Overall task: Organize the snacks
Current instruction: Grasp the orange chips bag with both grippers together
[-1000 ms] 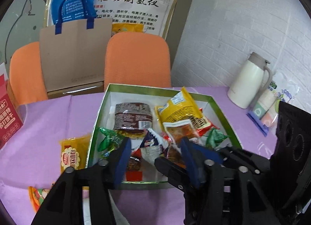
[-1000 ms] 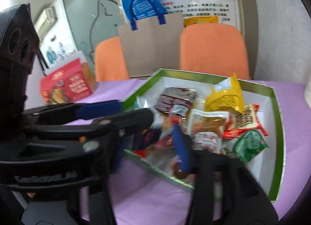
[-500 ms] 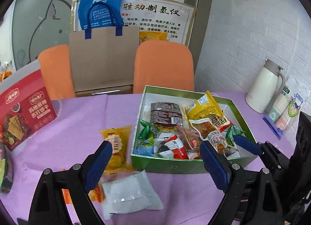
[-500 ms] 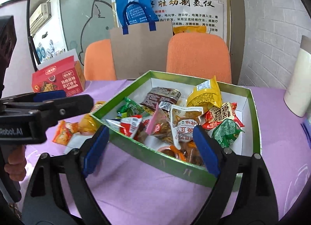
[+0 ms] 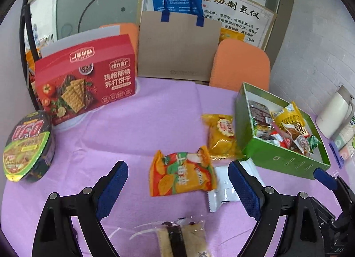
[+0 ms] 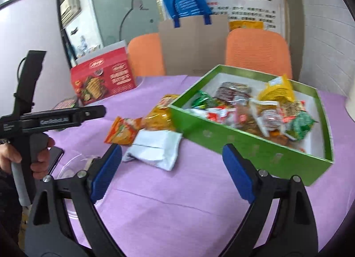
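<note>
A bench (image 5: 155,112) covered in a purple cloth is seen across both views. Behind it, two orange chairs (image 5: 240,66) and a brown paper bag (image 5: 177,46) with blue handles are set in the upper middle of the frame. A red cracker box (image 5: 85,77) is stood upright at the upper left of the left wrist view, and an instant noodle bowl (image 5: 26,148) is placed at the far left edge. A green box (image 6: 255,146) is found at the right of both views, filled with assorted snack packets. A white kettle (image 5: 332,112) is seen at the far right edge.

Loose on the cloth, left of the green box, a yellow snack packet (image 5: 221,136) is laid just beside the box wall. An orange chip packet (image 5: 182,173) is laid below it, near the frame centre, touching a white packet (image 5: 224,190) at its right. A clear-wrapped sandwich cake (image 5: 182,239) is seen at the bottom centre.

The left gripper (image 5: 177,181) is held wide apart and empty, with the orange chip packet framed between its blue pads. The right gripper (image 6: 172,166) is likewise spread and empty, over bare cloth below the white packet. A hand (image 6: 24,157) is seen on the left gripper's handle at the left edge of the right wrist view.
</note>
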`<action>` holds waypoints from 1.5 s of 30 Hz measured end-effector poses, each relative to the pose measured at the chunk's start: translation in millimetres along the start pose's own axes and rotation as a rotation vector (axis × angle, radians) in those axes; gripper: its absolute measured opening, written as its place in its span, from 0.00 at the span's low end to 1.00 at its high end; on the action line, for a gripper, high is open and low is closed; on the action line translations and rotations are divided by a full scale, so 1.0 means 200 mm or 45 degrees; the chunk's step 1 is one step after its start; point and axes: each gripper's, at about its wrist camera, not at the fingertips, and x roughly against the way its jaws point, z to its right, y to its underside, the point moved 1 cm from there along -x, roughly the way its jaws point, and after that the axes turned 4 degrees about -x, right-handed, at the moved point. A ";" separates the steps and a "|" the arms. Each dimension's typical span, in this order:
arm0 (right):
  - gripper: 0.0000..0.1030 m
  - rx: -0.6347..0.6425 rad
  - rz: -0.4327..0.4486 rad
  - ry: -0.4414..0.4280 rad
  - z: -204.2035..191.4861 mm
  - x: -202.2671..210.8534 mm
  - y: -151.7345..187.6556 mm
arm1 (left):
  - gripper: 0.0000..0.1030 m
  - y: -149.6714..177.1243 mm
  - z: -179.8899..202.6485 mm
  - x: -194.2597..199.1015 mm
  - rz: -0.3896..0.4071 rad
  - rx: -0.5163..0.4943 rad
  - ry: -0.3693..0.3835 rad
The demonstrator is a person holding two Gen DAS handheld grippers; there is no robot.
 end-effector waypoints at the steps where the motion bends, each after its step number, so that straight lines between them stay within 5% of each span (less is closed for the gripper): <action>1: 0.86 0.021 -0.015 -0.013 -0.03 -0.03 0.00 | 0.90 0.01 -0.02 -0.02 -0.013 0.009 -0.004; 4: 0.78 0.079 -0.073 -0.053 -0.13 -0.15 0.00 | 0.87 0.05 -0.11 -0.07 -0.043 0.051 0.011; 10: 0.63 0.145 -0.169 -0.076 -0.26 -0.40 -0.01 | 0.63 0.08 -0.20 -0.18 -0.129 0.109 0.121; 19: 0.61 0.210 -0.228 -0.067 -0.35 -0.63 -0.03 | 0.59 0.07 -0.23 -0.32 -0.163 0.107 0.195; 22: 0.61 0.219 -0.236 -0.062 -0.35 -0.68 -0.03 | 0.46 0.06 -0.22 -0.35 -0.164 0.069 0.192; 26: 0.36 0.180 -0.276 -0.103 -0.34 -0.74 -0.02 | 0.25 0.06 -0.20 -0.37 -0.155 0.015 0.181; 32: 0.19 0.082 -0.262 -0.147 -0.31 -0.70 -0.02 | 0.07 0.09 -0.20 -0.36 -0.146 0.041 0.140; 45: 0.14 0.076 -0.057 -0.164 -0.28 -0.33 -0.11 | 0.04 0.03 0.00 -0.06 -0.036 0.038 0.210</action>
